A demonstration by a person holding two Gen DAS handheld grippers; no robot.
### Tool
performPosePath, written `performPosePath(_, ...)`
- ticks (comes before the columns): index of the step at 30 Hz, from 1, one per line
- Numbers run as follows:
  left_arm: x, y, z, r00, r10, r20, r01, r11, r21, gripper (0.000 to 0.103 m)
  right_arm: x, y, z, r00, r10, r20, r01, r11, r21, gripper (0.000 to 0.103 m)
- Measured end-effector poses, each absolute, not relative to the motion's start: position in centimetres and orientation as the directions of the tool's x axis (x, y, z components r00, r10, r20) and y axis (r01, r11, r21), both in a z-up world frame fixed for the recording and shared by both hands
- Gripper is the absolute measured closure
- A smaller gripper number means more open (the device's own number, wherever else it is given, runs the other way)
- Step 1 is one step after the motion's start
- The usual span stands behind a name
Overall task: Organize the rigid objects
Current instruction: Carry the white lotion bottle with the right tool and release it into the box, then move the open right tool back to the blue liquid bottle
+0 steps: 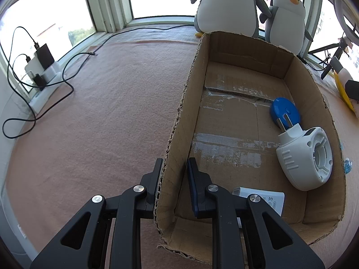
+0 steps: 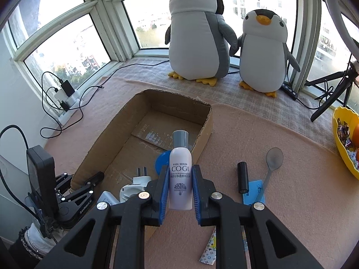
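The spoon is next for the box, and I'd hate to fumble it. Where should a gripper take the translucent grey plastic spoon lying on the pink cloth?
Grip the translucent grey plastic spoon at mid-handle, from above, jaws across it. The handle is thin and straight; its lower end rests on a blue flat piece, so it probably sits slightly raised.

A pink cloth [image 2: 258, 139] covers the counter. Ahead-left of the right gripper [image 2: 180, 186] sits the box [image 2: 107, 139]; just right of it lie a black cylinder [image 2: 242, 177], spoon [image 2: 272, 163] and blue card [image 2: 251, 192]. Two penguins [image 2: 197, 40] stand far ahead, a yellow bowl [image 2: 341, 139] far right.
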State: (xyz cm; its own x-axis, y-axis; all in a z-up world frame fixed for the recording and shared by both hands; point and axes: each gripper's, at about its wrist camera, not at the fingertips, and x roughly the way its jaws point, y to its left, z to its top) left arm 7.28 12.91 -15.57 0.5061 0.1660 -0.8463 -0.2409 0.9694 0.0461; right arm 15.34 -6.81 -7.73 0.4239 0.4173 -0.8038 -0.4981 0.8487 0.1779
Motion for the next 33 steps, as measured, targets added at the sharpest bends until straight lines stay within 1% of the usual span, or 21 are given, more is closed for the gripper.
performPosePath(16,7.3,12.9,-15.6,0.507,0.165,-0.846,-0.241,0.969,0.045,0.085,16.3,-3.2,-9.9,0.366,0.422,-0.829,-0.525,0.829,0.190,0.085)
performPosePath(17,7.3,12.9,-15.6,0.507,0.165,-0.846,-0.241,0.969,0.045,0.085,16.4,-3.1,-10.0,0.369,0.420,-0.829,-0.523,0.831,0.189,0.084)
performPosePath(18,7.3,12.9,-15.6,0.507,0.165,-0.846,-0.241,0.970,0.045,0.085,16.5,-3.2,-10.0,0.370,0.419,-0.829,-0.517,0.834,0.191,0.080)
performPosePath(19,7.3,12.9,-15.6,0.507,0.165,-0.846,-0.241,0.970,0.044,0.085,16.5,-3.3,-10.0,0.372,0.426,-0.825,-0.512,0.835,0.200,0.070)
performPosePath(20,7.3,12.9,-15.6,0.507,0.164,-0.846,-0.241,0.969,0.044,0.085,16.5,-3.5,-9.9,0.373,0.432,-0.821,-0.508,0.836,0.209,0.068)
performPosePath(33,7.5,12.9,-15.5,0.509,0.160,-0.846,-0.232,0.972,0.044,0.085,14.4,-6.7,-7.6,0.401,0.417,-0.815,-0.468,0.858,0.209,0.068)
